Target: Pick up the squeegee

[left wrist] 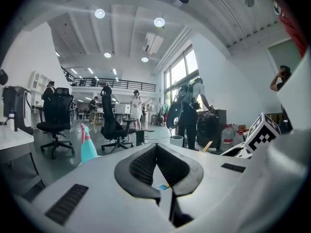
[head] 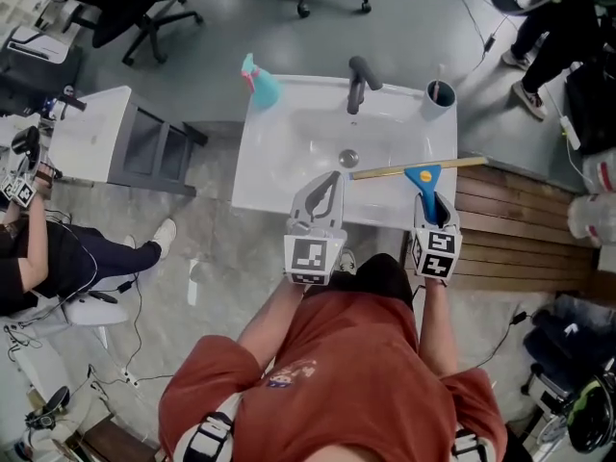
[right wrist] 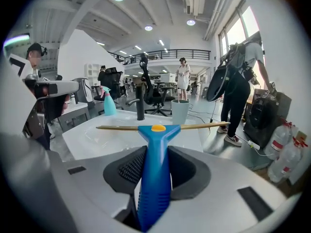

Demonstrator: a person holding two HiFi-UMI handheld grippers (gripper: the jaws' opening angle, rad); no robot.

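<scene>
White sink (head: pixel 274 176), drain (head: pixel 348 158) mid-basin. Dark faucet (head: pixel 358 83) upright at back rim. Teal spray bottle (head: pixel 260 82) on back-left corner, grey cup (head: pixel 439 97) on back-right corner. Wooden slat decking (head: pixel 505 224) just right of sink. White cabinet (head: pixel 91 133) to its left. Black office chairs (head: pixel 144 12) beyond.

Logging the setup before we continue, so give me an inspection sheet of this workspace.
Surface: white sink, faucet at the back.
Job's things: squeegee, blade reaching past the sink's right edge.
Clutter: spray bottle at back left corner, cup at back right.
Grippers: right gripper shut on the squeegee's blue handle; left gripper shut, empty.
Cables: cables on the floor at left.
Surroundings: office chairs, wooden platform at right, people nearby.
</scene>
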